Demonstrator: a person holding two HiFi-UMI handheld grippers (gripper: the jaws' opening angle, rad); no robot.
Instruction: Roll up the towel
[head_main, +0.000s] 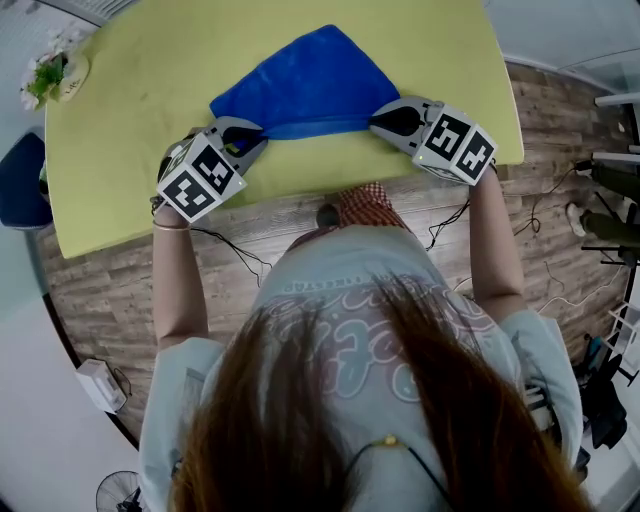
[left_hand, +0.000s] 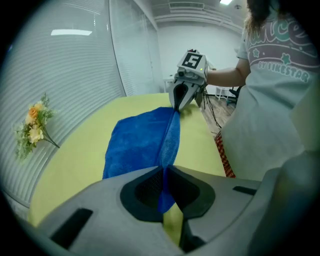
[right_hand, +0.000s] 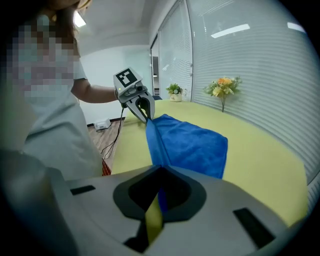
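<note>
- The left gripper's (left_hand: 164, 187) jaws were pressed together on a thin fold of the blue towel (head_main: 300, 85), pinching it at its near-left corner.
- The right gripper's (right_hand: 159, 192) jaws were shut just as tight on the near-right corner, with a sliver of blue cloth showing in the slit between the pads.
- Both grippers pointed toward each other and downward, and the marker cube on each faced up to the head view.
- Between the two pinches, the towel's near edge ran straight and taut, standing up as a narrow band along the line from one gripper to the other.
- Beyond that edge, the rest of the towel lay flat, narrowing toward its far end.
- The towel sat on the yellow-green table (head_main: 150, 120), in the middle of its width and close to the side nearest the person.
- A small bunch of flowers (head_main: 45, 75) stood at the table's far-left corner, well apart from the towel.
- Below the table's near edge lay a wood-plank floor (head_main: 100, 290) with black cables (head_main: 235, 255) trailing across it.
</note>
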